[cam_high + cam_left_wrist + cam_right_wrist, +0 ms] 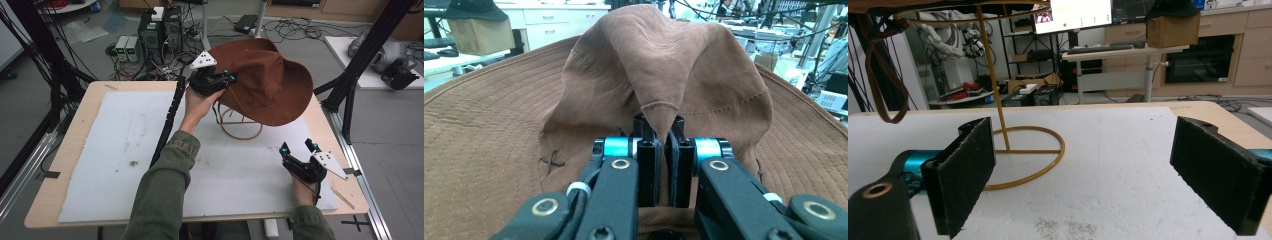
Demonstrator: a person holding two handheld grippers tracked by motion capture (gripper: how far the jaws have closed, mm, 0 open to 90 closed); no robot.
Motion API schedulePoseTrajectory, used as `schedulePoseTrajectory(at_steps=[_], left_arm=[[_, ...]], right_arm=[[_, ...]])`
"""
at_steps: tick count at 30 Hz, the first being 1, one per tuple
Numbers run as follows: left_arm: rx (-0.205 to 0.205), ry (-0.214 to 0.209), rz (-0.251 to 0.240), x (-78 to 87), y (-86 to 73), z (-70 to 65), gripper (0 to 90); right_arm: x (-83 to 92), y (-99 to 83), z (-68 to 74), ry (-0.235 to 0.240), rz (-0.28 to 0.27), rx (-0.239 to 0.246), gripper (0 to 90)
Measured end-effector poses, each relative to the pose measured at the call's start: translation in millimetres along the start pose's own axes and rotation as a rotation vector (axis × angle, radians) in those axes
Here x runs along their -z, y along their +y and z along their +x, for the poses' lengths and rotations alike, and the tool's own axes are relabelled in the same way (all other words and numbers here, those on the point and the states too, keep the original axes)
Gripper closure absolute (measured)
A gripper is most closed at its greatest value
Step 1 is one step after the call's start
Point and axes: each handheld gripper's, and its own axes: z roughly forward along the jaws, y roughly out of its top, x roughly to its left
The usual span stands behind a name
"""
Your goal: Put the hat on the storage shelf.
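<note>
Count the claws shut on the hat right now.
1. The left claw pinches a fold of the brown hat at its crown, above the yellow wire stand. The right claw is open, over the white mat near the table's right edge.

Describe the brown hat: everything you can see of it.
The brown hat is a wide-brimmed, suede-looking piece with a creased crown and rows of stitching around the brim. It sits tilted over a gold wire stand on the white mat. A dark strap hangs below the brim. The left hand-held gripper is shut on a fold of the crown. The right hand-held gripper is open and apart from it.
</note>
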Motion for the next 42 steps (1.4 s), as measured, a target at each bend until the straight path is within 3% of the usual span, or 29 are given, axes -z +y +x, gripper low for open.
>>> schedulePoseTrajectory(at_steps=[9, 12, 13, 14, 16, 20, 30, 33, 42], left_arm=[[0.000, 0.017, -0.001, 0.0, 0.9, -1.5, 81.0], [0.011, 0.022, -0.015, 0.9, 1.6, -0.9, 73.9], [0.009, 0.022, -0.018, 1.4, 2.0, -0.8, 62.5], [0.009, 0.018, -0.025, 1.8, 2.3, -0.9, 62.5], [-0.003, 0.008, -0.034, 2.7, 3.4, -2.1, 51.7], [-0.042, 0.007, -0.040, 3.9, 5.9, -6.4, 38.9], [-0.038, 0.028, -0.055, 7.0, 6.5, -6.6, 28.9], [-0.039, 0.005, -0.072, 10.6, 6.9, -5.5, 23.9], [-0.062, 0.055, -0.102, 32.4, 11.0, -6.3, 17.9]], right_arm=[[-0.4, -0.1, 1.0, 0.002, -0.002, 0.006, 10.2], [-0.7, -0.3, 1.6, 0.005, 0.001, 0.006, 10.2], [-1.0, -0.3, 1.7, 0.003, 0.001, 0.009, 10.2], [-1.0, -0.3, 1.7, 0.003, 0.001, 0.009, 10.2], [-1.1, -0.4, 1.9, 0.007, -0.004, 0.011, 10.2], [-0.5, -0.3, 2.9, 0.004, -0.001, 0.008, 10.1], [-0.3, 0.2, 3.4, 0.005, -0.010, 0.015, 10.1], [0.0, 0.3, 3.2, 0.005, -0.007, 0.011, 10.1], [1.2, 1.2, 2.9, 0.003, -0.015, 0.005, 10.1]])
